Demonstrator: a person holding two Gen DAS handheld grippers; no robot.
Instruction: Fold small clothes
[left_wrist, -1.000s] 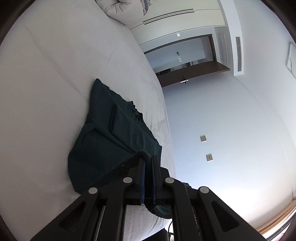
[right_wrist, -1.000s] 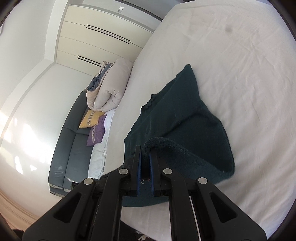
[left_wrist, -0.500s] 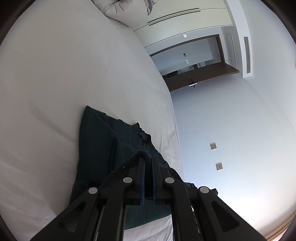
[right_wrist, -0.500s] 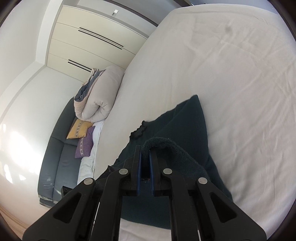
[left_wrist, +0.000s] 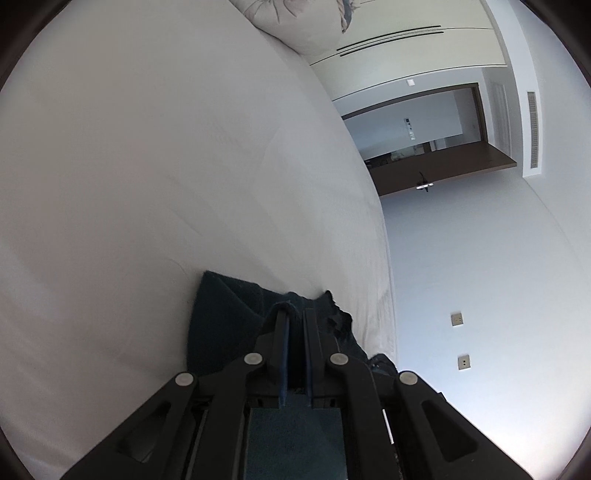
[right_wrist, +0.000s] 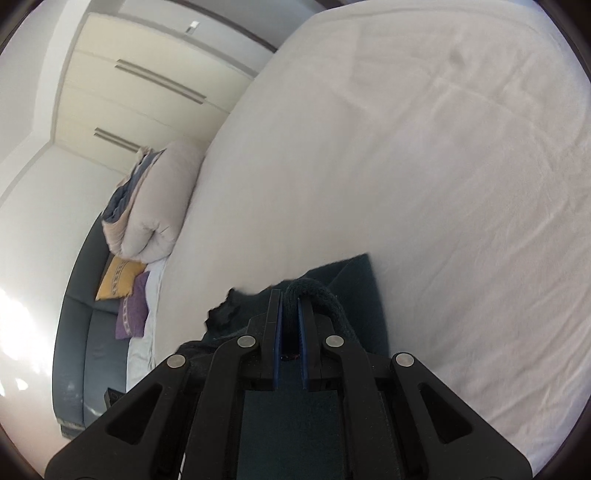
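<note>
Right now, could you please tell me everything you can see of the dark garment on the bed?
The dark garment is deep teal, with a fuzzy, knit-like surface. It lies near the edge of the white bed, partly doubled over itself. The left gripper and the right gripper are each shut on a thick rolled edge of it, holding that edge above the layer lying on the sheet. A ragged, crumpled bit sticks out beside the grippers. Much of it is hidden behind them.

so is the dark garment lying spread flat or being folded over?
Being folded: the dark garment arches up into the shut right gripper and left gripper, above its lower layer on the bed.
</note>
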